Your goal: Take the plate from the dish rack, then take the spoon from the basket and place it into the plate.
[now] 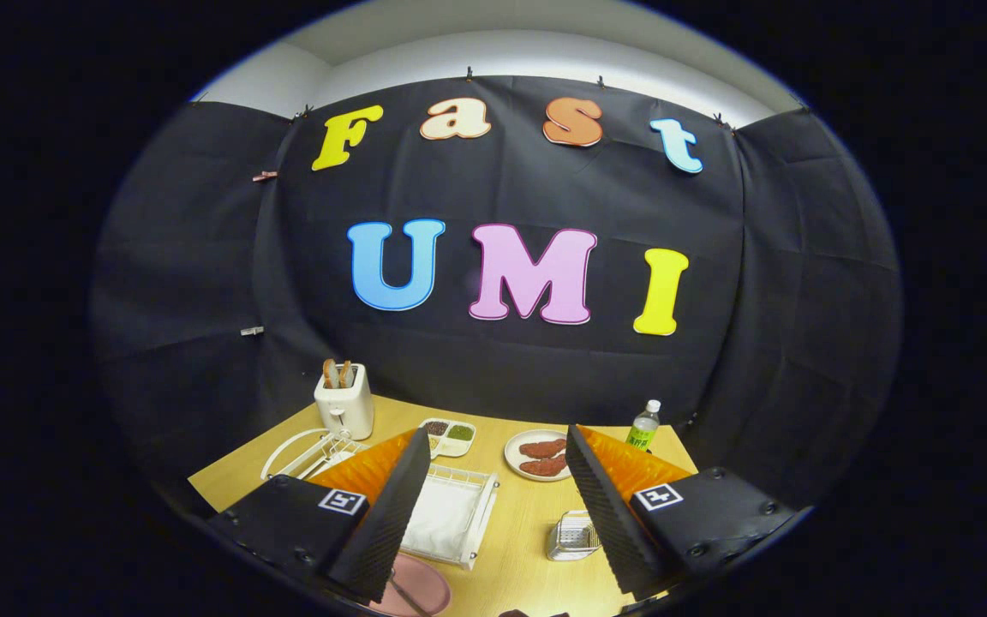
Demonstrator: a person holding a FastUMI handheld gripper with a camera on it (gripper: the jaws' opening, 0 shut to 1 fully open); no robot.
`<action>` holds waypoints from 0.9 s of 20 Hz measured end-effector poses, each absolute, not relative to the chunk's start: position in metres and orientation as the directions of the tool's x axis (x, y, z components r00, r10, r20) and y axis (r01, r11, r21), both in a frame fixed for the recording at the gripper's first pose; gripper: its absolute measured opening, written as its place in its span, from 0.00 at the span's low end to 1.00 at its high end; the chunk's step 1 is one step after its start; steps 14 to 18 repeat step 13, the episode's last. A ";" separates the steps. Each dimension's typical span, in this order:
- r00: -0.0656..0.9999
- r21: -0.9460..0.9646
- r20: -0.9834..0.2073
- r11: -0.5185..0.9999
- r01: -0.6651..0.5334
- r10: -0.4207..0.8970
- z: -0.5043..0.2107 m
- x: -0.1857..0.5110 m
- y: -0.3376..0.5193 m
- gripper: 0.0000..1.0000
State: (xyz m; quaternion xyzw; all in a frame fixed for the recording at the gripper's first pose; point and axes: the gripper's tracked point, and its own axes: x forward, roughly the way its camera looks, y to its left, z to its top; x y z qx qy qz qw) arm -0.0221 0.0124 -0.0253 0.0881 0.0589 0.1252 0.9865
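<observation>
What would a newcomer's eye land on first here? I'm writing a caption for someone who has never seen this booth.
Probably the gripper itself: its two black ribbed fingers stand wide open, holding nothing. Between them on the wooden table sit a white wire rack and a small metal basket. Beyond lie a plate of reddish food and a white toaster; a pink plate sits near the left finger.

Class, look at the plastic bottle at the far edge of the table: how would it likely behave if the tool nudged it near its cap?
The bottle stands upright, tall and narrow, so a high push would probably tip it. Being round, it would likely roll once down. It sits by the table edge, so it might fall off. The tool is open, well short of it.
</observation>
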 end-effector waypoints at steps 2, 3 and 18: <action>0.969 0.179 -0.070 0.959 -0.220 0.236 -0.017 -0.019 0.001 0.97; 0.971 0.177 -0.058 0.960 -0.217 0.230 -0.013 -0.017 -0.003 0.96; 0.974 0.161 -0.032 0.963 -0.215 0.223 -0.011 -0.003 -0.023 0.96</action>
